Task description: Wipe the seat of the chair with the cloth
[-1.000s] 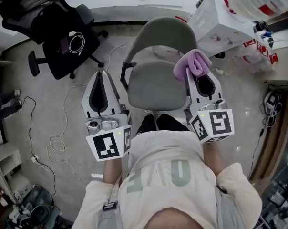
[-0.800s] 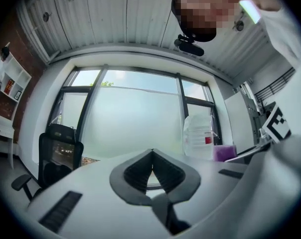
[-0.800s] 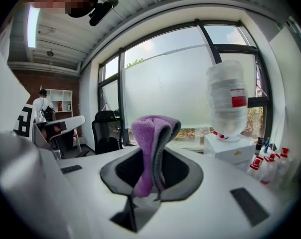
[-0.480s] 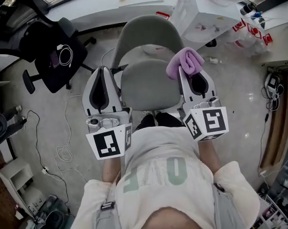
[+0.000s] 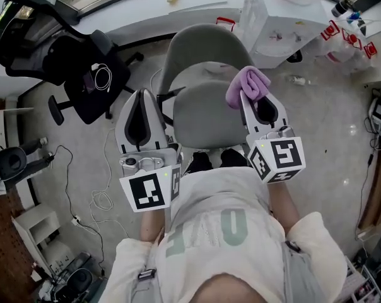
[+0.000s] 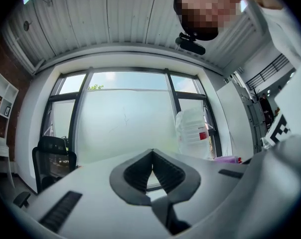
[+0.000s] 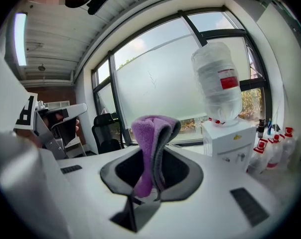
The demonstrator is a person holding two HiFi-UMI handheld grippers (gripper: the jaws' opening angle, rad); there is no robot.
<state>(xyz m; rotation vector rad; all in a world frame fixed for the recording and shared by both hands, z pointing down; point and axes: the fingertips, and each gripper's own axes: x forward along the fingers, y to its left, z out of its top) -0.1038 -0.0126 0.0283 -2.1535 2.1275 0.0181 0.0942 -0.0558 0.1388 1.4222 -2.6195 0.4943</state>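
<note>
While the right gripper [image 5: 246, 100] has its jaws clamped on a folded purple-and-grey microfibre cloth [image 5: 248, 83], the left gripper [image 5: 140, 95] has its jaws pressed together with nothing between them, as the left gripper view shows them meeting at the tips [image 6: 151, 152]. Seen from the head view, the cloth bunches out past the right jaw tips and shows against the right rear corner of the grey padded chair seat [image 5: 206, 115], just in front of the rounded grey backrest [image 5: 206, 43]; whether it touches the seat cannot be told. In the right gripper view the cloth [image 7: 151, 138] stands up between the jaws, its purple side to the left and its grey side to the right. The left gripper lies just beside the seat's left edge, over the speckled grey floor [image 5: 83, 169]. A black office chair [image 5: 83, 74] with a coiled white cable [image 5: 102, 76] on it stands well to the left, and a white water dispenser [image 7: 225, 138] carrying a large clear bottle [image 7: 218, 78] stands beyond the grey chair to the right.
</note>
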